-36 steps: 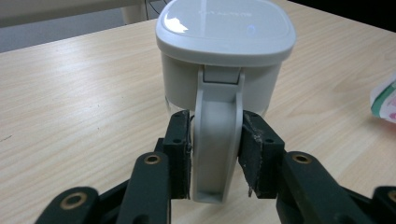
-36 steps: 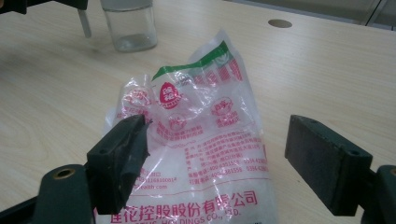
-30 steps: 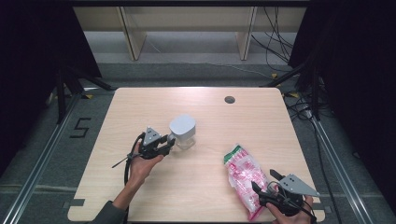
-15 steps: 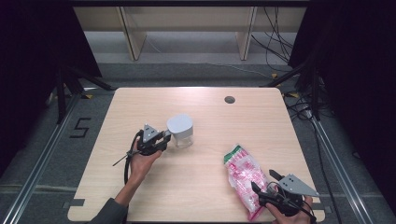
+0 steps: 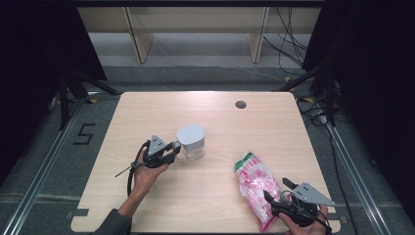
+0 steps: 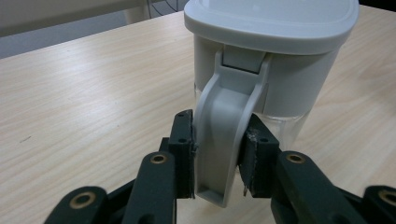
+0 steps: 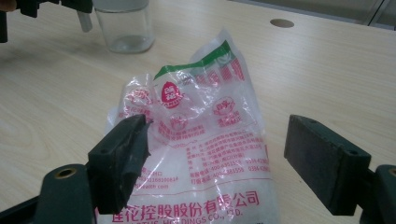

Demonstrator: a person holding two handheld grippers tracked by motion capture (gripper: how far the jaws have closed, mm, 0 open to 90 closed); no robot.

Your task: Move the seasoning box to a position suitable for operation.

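Left claw [image 6: 219, 158] clamped on jar's handle [image 6: 223, 140]. Right claw [image 7: 229, 163] wide over sugar bag [image 7: 205, 140], its long axis toward 12 o'clock; jar [image 5: 192, 141] at 10 o'clock.

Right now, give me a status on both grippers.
Left gripper shut on jar latch. Right gripper open over plastic bag. Nothing between jar and bag.
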